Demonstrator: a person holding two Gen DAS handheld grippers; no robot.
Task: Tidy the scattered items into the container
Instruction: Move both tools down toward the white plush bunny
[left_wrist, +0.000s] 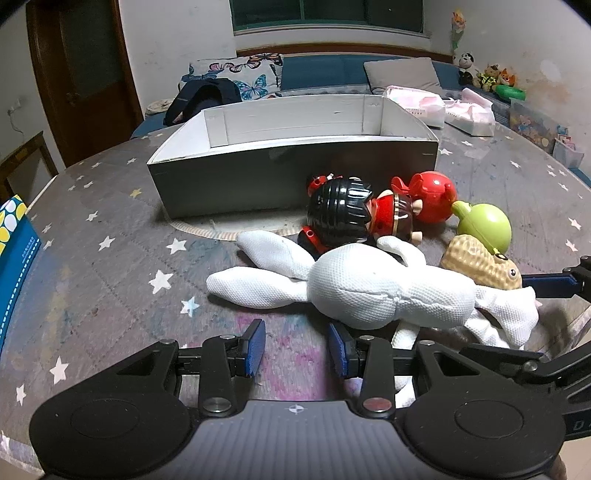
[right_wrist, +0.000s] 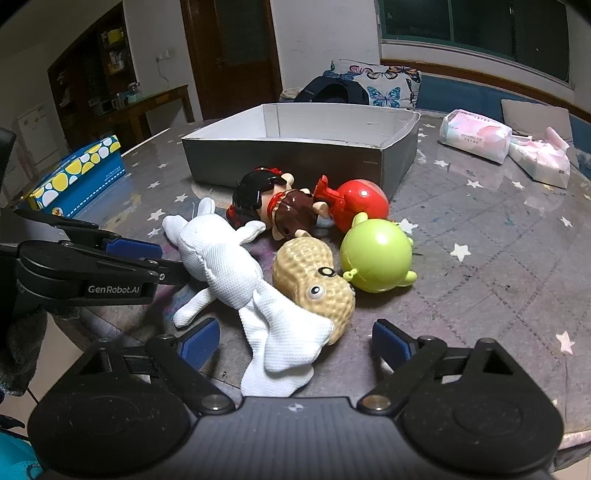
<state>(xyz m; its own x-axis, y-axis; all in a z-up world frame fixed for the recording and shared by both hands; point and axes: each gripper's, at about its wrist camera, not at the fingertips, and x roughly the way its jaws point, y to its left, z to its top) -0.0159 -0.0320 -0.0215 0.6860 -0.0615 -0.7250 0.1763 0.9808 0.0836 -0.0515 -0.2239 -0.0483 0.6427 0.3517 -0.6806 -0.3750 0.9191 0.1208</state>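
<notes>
A grey box with white inside (left_wrist: 295, 173) (right_wrist: 295, 155) stands on the table behind a heap of toys. The toys are a white cloth rabbit (left_wrist: 369, 291) (right_wrist: 229, 269), a black-haired doll (left_wrist: 343, 214) (right_wrist: 277, 206), a red round toy (left_wrist: 432, 195) (right_wrist: 362, 203), a green round toy (left_wrist: 484, 225) (right_wrist: 376, 254) and a tan peanut toy (left_wrist: 476, 266) (right_wrist: 314, 284). My left gripper (left_wrist: 295, 347) is open and empty just in front of the rabbit. My right gripper (right_wrist: 291, 343) is open, its jaws on either side of the rabbit's lower end, not closed on it.
A blue box with yellow and white dots (right_wrist: 81, 177) sits at the table's left edge. Pink-and-white tissue packs (right_wrist: 476, 136) lie at the back right. A bed with a butterfly pillow (left_wrist: 240, 74) is behind the table. The near table edge lies under my right gripper.
</notes>
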